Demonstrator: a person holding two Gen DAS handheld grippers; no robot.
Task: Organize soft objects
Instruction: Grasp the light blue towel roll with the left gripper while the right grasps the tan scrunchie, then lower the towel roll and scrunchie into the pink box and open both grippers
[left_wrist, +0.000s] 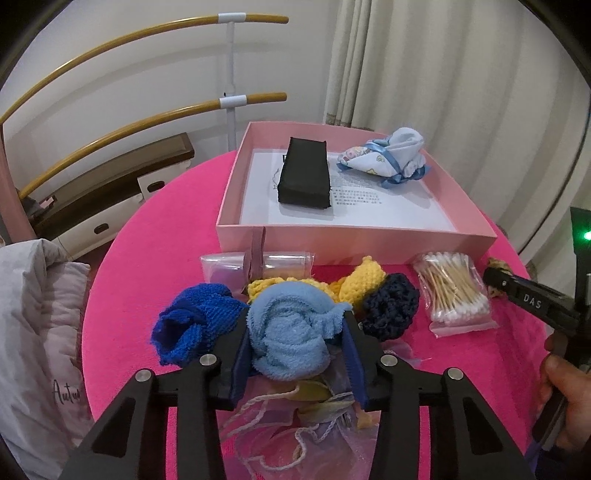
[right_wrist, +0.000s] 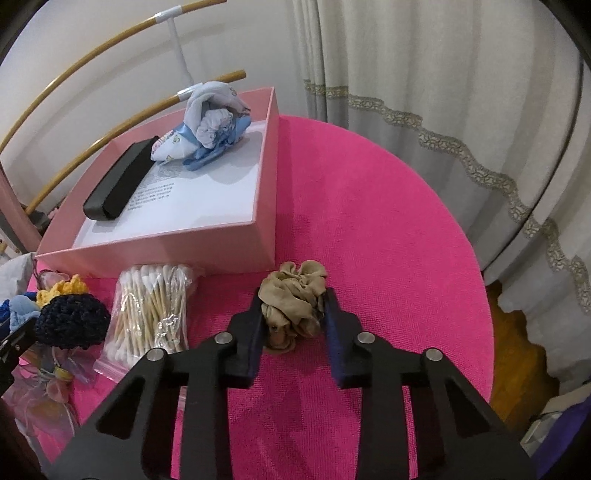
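My left gripper (left_wrist: 295, 321) is shut on a light blue fluffy cloth (left_wrist: 291, 332), above a pile with a royal blue knit piece (left_wrist: 192, 328), a yellow crochet piece (left_wrist: 358, 280) and a navy crochet piece (left_wrist: 391, 310). My right gripper (right_wrist: 293, 310) is shut on a crumpled beige stocking (right_wrist: 295, 295) that rests on the pink tablecloth (right_wrist: 369, 240). The pink box (left_wrist: 354, 240) at the back holds a black folded item (left_wrist: 304, 173) and a white and blue baby cloth bundle (left_wrist: 388, 155).
A clear bag of cotton swabs (left_wrist: 454, 291) lies in front of the box. A sheer pouch with cord (left_wrist: 280, 424) lies under the left gripper. Curtains (right_wrist: 443, 92) hang at the right. A grey pillow (left_wrist: 33, 332) sits at the left, off the round table.
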